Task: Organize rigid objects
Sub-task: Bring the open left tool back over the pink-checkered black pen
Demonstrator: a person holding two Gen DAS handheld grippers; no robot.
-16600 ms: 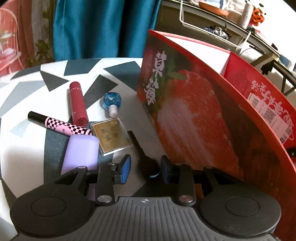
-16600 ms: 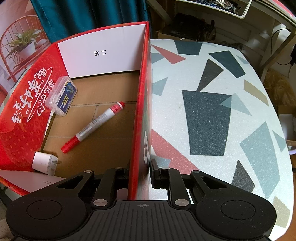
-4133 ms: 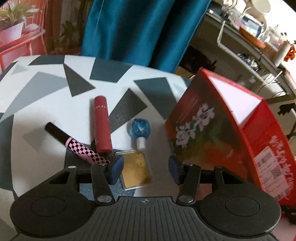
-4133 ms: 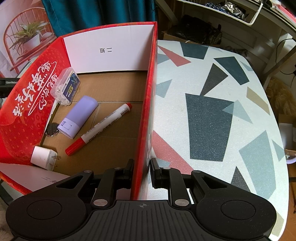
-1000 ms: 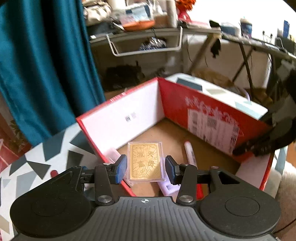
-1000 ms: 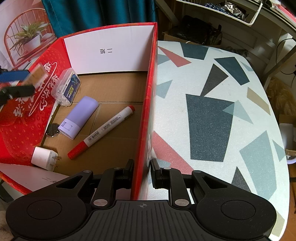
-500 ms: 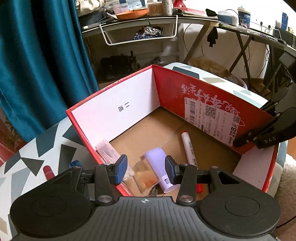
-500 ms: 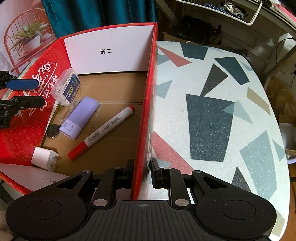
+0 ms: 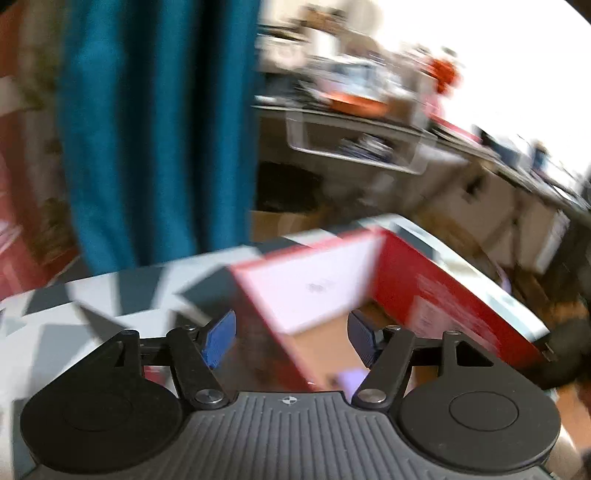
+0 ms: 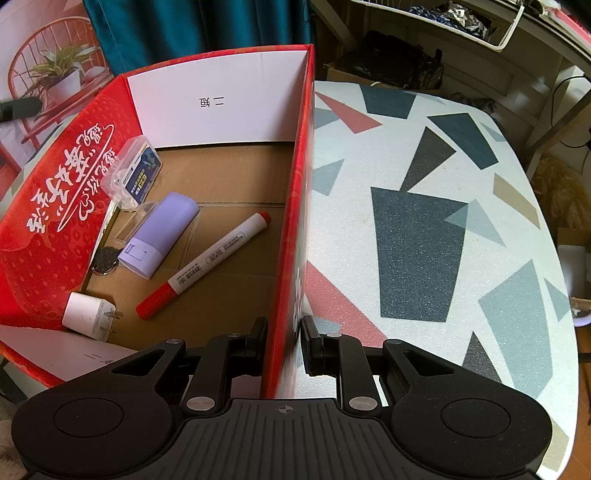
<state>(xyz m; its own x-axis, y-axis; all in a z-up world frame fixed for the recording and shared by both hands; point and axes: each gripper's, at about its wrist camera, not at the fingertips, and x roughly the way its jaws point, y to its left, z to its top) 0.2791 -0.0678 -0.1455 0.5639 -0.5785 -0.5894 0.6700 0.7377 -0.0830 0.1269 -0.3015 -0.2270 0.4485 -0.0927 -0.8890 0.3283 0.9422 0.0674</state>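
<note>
ok, left gripper [image 9: 291, 338] is empty, fingers just been opening wide, box [image 9: 436, 295] ahead of them. right gripper [image 10: 283, 341] is pinching the box wall tight btwn its fingers. keep that pinch steady & send left for more stuff.

Premises present as a lived-in domestic room, not commercial or laboratory space. A teal fabric curtain [image 10: 192, 26] hangs behind the work area. The surface [image 10: 424, 229] is a rounded table covered in a white sheet printed with grey, red and tan triangles. Behind it stand cluttered desks or shelving [image 10: 461, 55] bearing a white wire basket [image 10: 509, 33] of loose items, with cables trailing at right. A backdrop at left depicts a red wire chair with a potted plant [image 10: 55, 70]. A red printed cardboard box [image 10: 55, 206] holds small household articles: a marker [image 10: 207, 258], a white plug adapter [image 10: 88, 314]. The left wrist view is motion-blurred; detail there is unreliable.
</note>
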